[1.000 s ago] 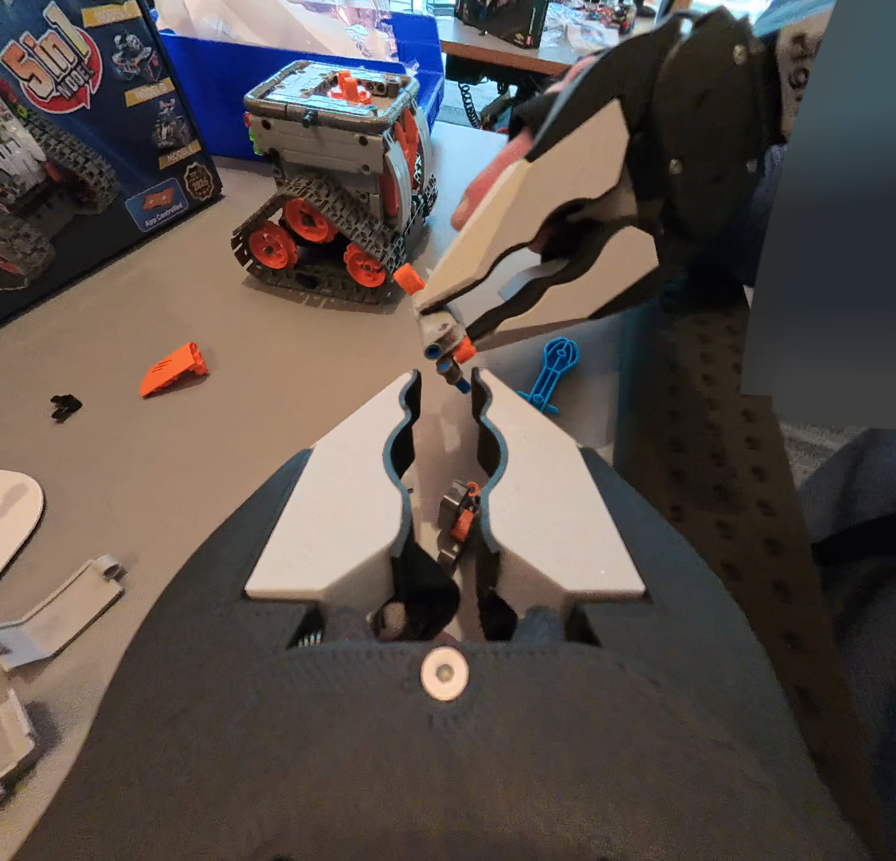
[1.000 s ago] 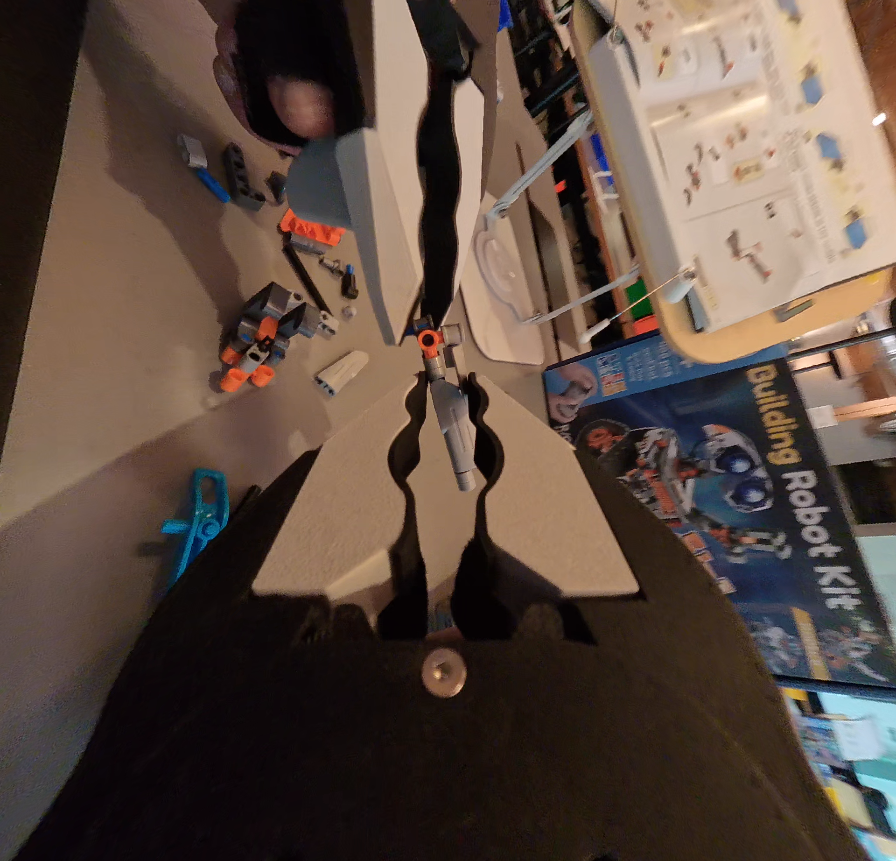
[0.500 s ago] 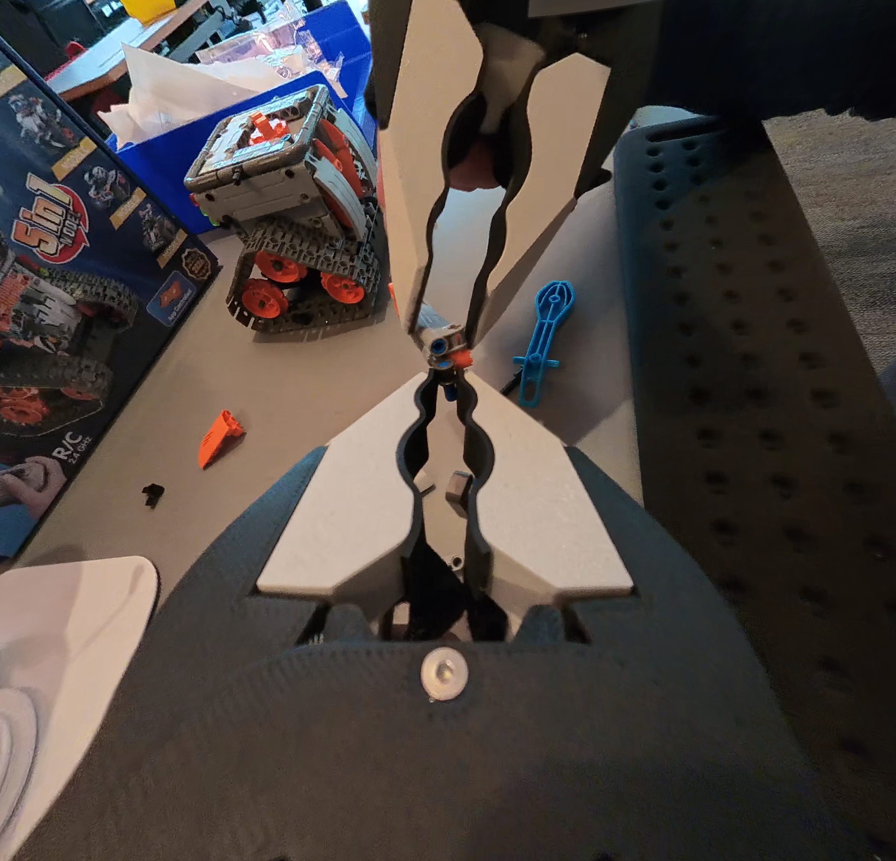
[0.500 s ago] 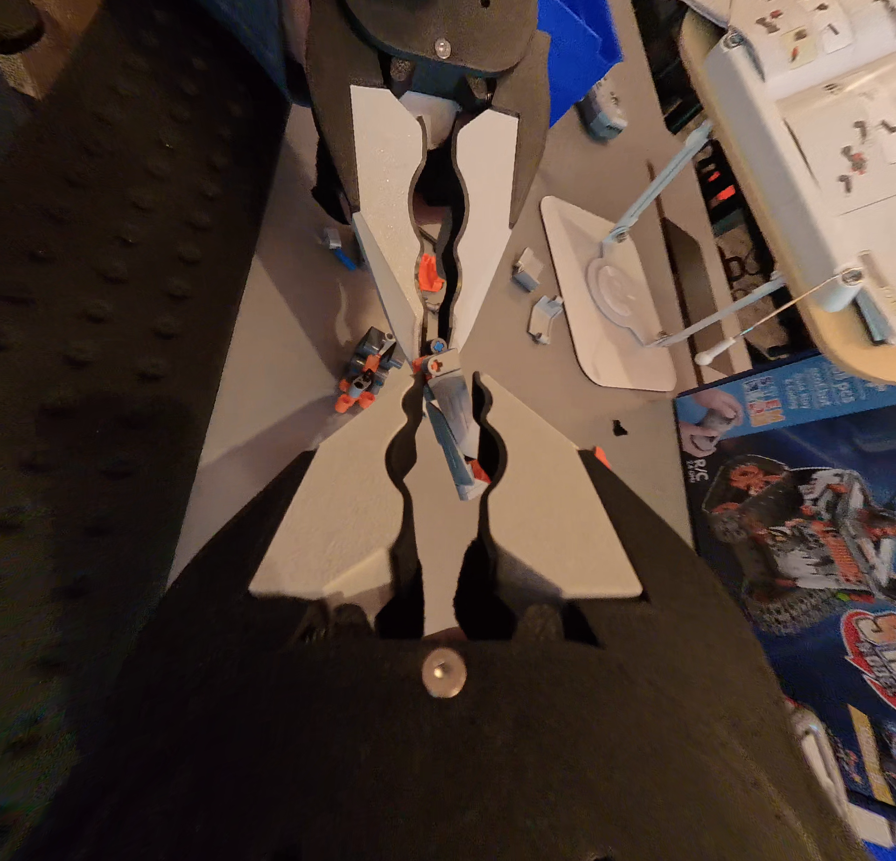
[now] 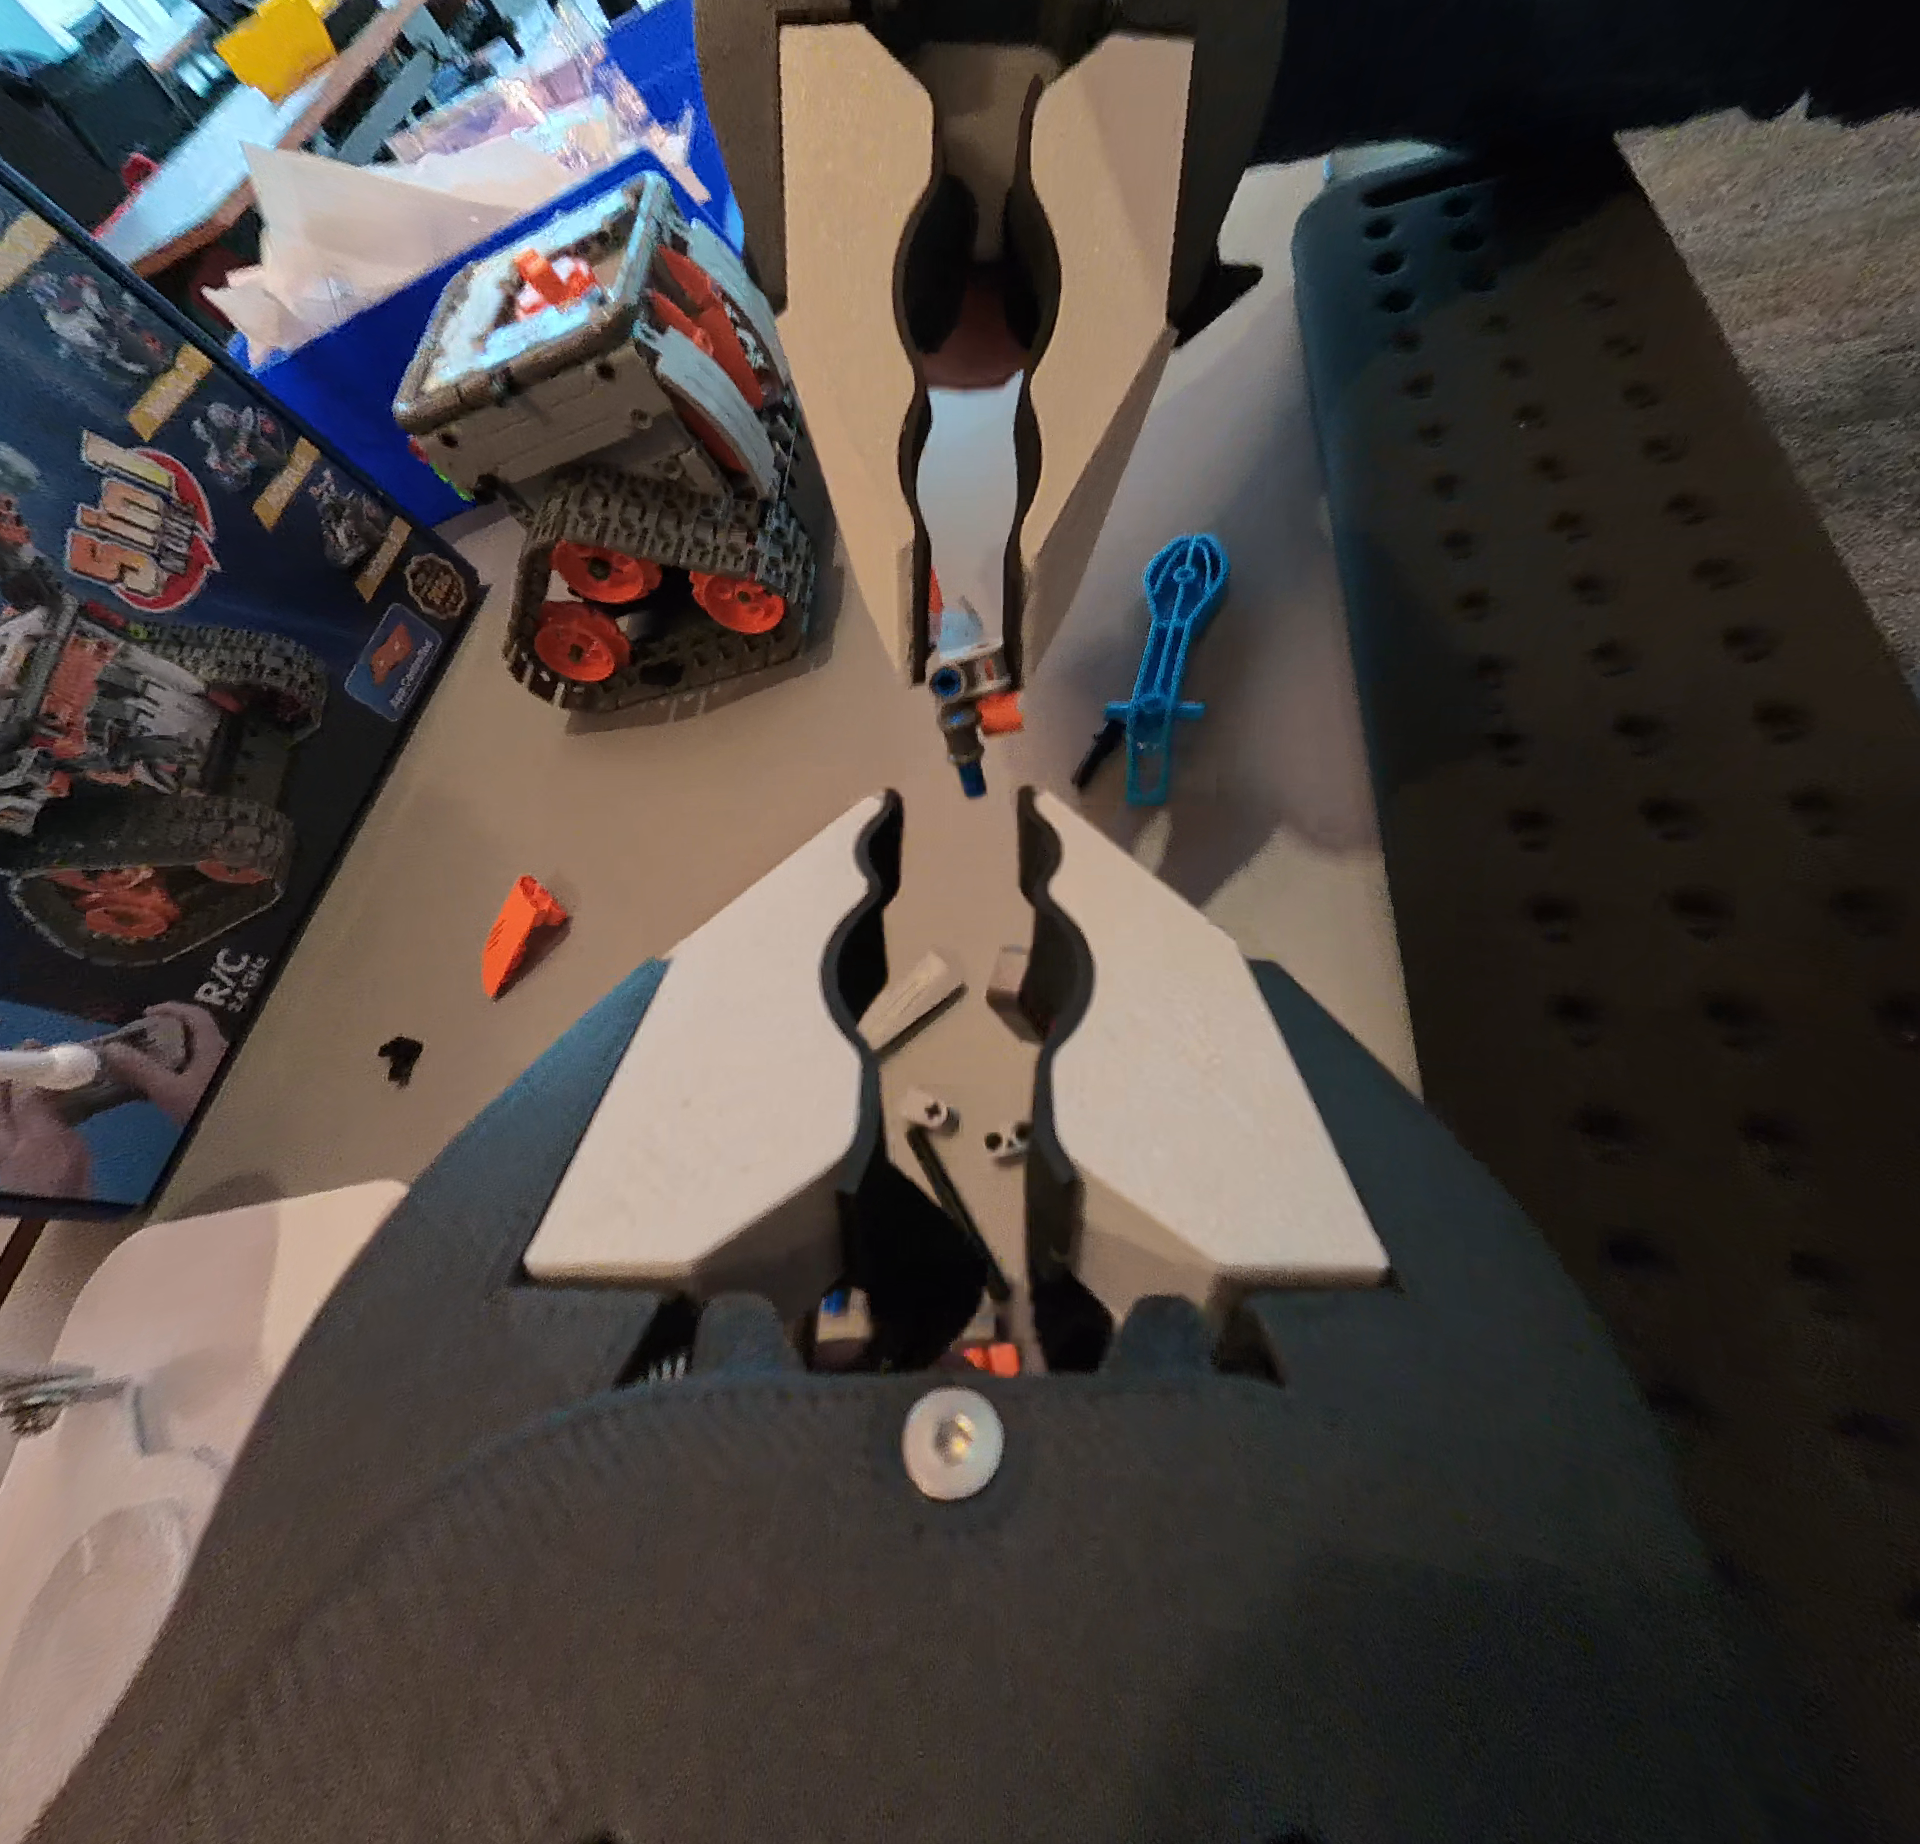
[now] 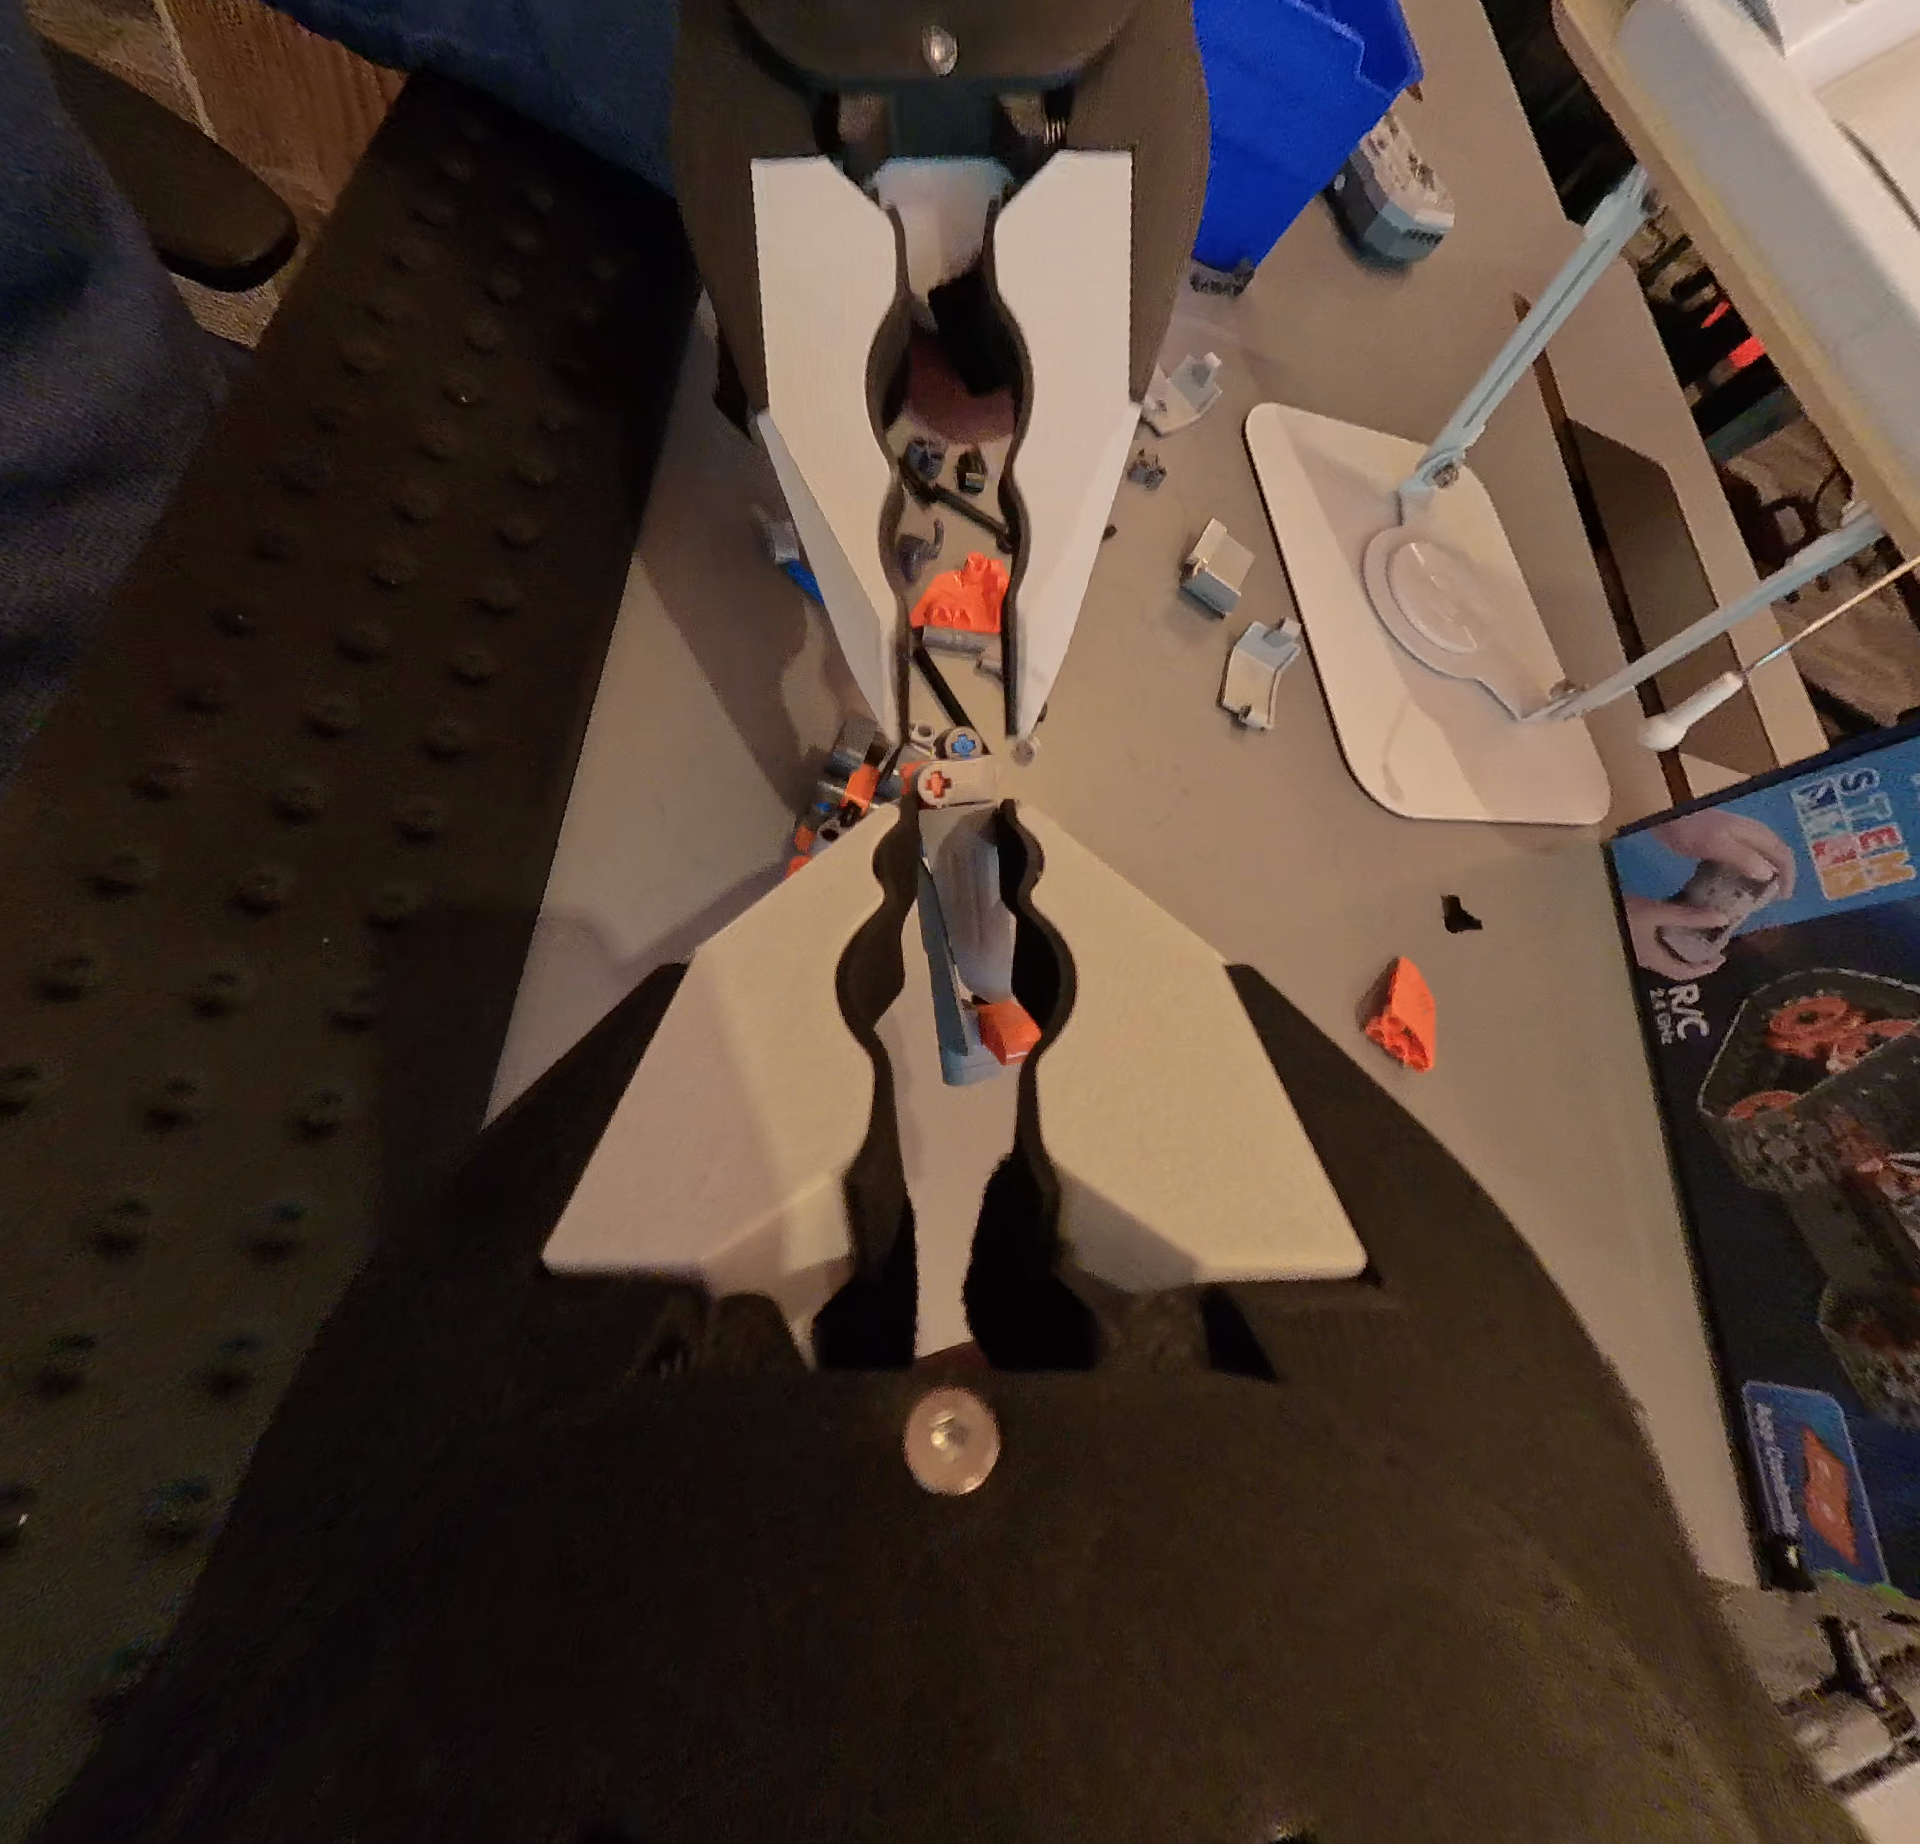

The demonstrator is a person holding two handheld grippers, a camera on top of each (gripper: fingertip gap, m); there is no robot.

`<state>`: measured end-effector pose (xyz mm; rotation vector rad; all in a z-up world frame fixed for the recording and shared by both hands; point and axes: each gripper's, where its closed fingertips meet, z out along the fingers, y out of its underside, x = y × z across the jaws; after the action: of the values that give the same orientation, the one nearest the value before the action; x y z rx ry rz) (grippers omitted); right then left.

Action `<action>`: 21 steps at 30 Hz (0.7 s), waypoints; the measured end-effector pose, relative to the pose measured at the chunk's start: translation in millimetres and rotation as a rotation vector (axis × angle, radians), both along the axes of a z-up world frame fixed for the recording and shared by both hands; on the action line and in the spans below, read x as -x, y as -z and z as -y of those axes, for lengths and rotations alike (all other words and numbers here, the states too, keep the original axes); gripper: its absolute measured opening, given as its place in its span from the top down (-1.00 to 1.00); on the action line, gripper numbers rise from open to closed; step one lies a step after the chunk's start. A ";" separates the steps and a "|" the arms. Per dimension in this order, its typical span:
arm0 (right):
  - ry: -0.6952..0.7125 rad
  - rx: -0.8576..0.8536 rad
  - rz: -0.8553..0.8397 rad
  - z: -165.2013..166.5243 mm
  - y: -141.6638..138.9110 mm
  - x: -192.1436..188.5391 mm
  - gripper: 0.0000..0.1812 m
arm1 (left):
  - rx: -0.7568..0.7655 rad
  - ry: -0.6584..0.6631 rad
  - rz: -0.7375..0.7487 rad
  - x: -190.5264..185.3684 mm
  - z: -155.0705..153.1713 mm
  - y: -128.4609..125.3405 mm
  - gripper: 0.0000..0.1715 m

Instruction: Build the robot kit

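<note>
my right tongs (image 6: 961,818) are clamped on a small grey, orange and blue brick assembly (image 6: 966,921). my left tongs (image 5: 958,807) are parted and empty, tips facing it just apart, above the grey table (image 5: 665,818) strewn with loose pieces.

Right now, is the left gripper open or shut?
Open. The left gripper holds nothing: a clear gap separates its fingertips, and the table shows through. The small grey assembly sits in the right gripper.

Grey table (image 5: 665,807) carries tracked robot model (image 5: 634,485) (orange wheels), blue tool (image 5: 1169,651).
</note>
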<state>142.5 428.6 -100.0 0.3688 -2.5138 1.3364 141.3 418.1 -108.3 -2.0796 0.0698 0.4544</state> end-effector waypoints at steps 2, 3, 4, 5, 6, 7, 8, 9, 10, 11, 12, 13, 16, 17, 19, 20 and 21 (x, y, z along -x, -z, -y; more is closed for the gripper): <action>0.014 -0.032 0.011 -3.4 5.2 -0.1 0.86 | 0.048 0.034 0.065 -6.4 7.7 8.8 0.65; 0.023 -0.056 0.011 -5.1 8.9 0.2 0.86 | 0.077 0.038 0.090 -7.2 11.7 15.0 0.57; 0.029 -0.075 0.014 -6.4 12.1 -0.3 0.86 | 0.109 0.041 0.107 -7.7 15.8 22.1 0.52; 0.024 -0.092 0.021 -7.2 15.1 -2.7 0.86 | 0.145 0.047 0.129 -9.4 19.8 30.1 0.46; 0.020 -0.106 0.026 -7.2 17.5 -5.3 0.86 | 0.169 0.052 0.139 -10.6 22.4 36.0 0.42; 0.018 -0.119 0.033 -7.0 19.7 -7.9 0.86 | 0.191 0.053 0.147 -11.6 24.5 41.1 0.40; 0.014 -0.139 0.030 -7.4 22.6 -9.7 0.86 | 0.231 0.048 0.144 -11.7 29.4 46.5 0.38; 0.020 -0.158 0.009 -8.8 25.3 -8.2 0.86 | 0.261 0.028 0.119 -8.2 36.1 48.2 0.39; 0.041 -0.181 -0.007 -11.7 28.6 -3.4 0.86 | 0.276 0.014 0.112 -7.0 43.1 47.2 0.43; 0.065 -0.203 -0.009 -15.5 32.5 1.8 0.86 | 0.282 -0.005 0.123 -5.8 51.2 45.2 0.46; 0.086 -0.222 -0.002 -19.7 36.6 6.7 0.86 | 0.296 -0.044 0.127 -0.9 61.7 44.3 0.47; 0.109 -0.241 0.003 -24.1 40.9 11.7 0.86 | 0.312 -0.092 0.115 6.4 73.6 43.5 0.49; 0.161 -0.317 0.031 -36.9 58.3 21.7 0.86 | 0.372 -0.222 0.110 21.3 107.5 43.6 0.56; 0.171 -0.333 0.033 -39.5 63.5 24.1 0.86 | 0.391 -0.246 0.107 21.9 116.3 43.3 0.59; 0.176 -0.361 0.071 -42.6 72.7 23.2 0.86 | 0.426 -0.300 0.114 22.6 131.9 42.6 0.61; 0.176 -0.371 0.086 -43.0 76.4 22.4 0.86 | 0.449 -0.320 0.113 21.8 139.9 42.2 0.62; 0.176 -0.368 0.089 -42.6 77.7 22.5 0.85 | 0.463 -0.331 0.111 20.2 146.3 41.2 0.64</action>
<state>120.0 471.2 -177.7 0.1551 -2.7914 0.8419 121.1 271.8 -149.5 -2.5830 -0.2620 0.5592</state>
